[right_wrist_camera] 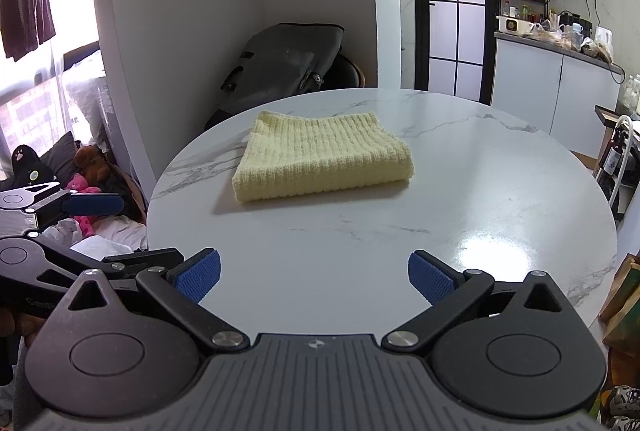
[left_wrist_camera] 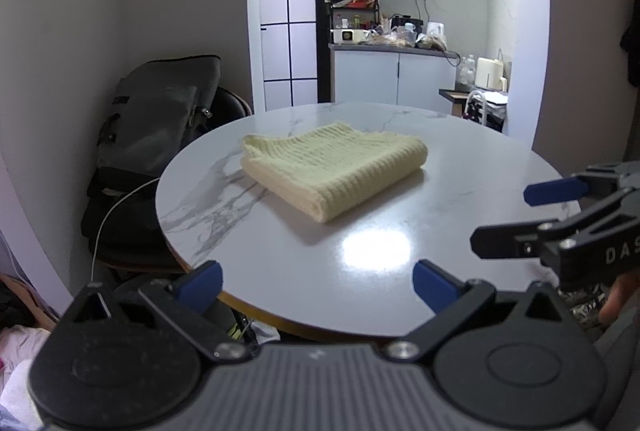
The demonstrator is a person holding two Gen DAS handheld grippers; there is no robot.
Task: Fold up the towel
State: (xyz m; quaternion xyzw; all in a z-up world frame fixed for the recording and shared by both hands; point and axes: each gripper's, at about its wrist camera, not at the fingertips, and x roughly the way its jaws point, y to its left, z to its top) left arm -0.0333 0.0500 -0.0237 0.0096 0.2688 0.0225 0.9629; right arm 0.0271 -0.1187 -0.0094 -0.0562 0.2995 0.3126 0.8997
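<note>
A pale yellow ribbed towel (left_wrist_camera: 334,167) lies folded into a thick rectangle on the round white marble table (left_wrist_camera: 460,191); it also shows in the right wrist view (right_wrist_camera: 324,157). My left gripper (left_wrist_camera: 318,285) is open and empty at the table's near edge, well short of the towel. My right gripper (right_wrist_camera: 314,275) is open and empty, also back from the towel over the near part of the table (right_wrist_camera: 480,191). The right gripper shows at the right edge of the left wrist view (left_wrist_camera: 516,219), and the left gripper at the left edge of the right wrist view (right_wrist_camera: 100,227).
A dark grey bag (left_wrist_camera: 156,123) sits on a chair beside the table's far left. A kitchen counter (left_wrist_camera: 394,49) with clutter stands behind. Soft toys (right_wrist_camera: 86,171) and bedding lie low at the left. Paper bags (right_wrist_camera: 624,307) stand by the table's right.
</note>
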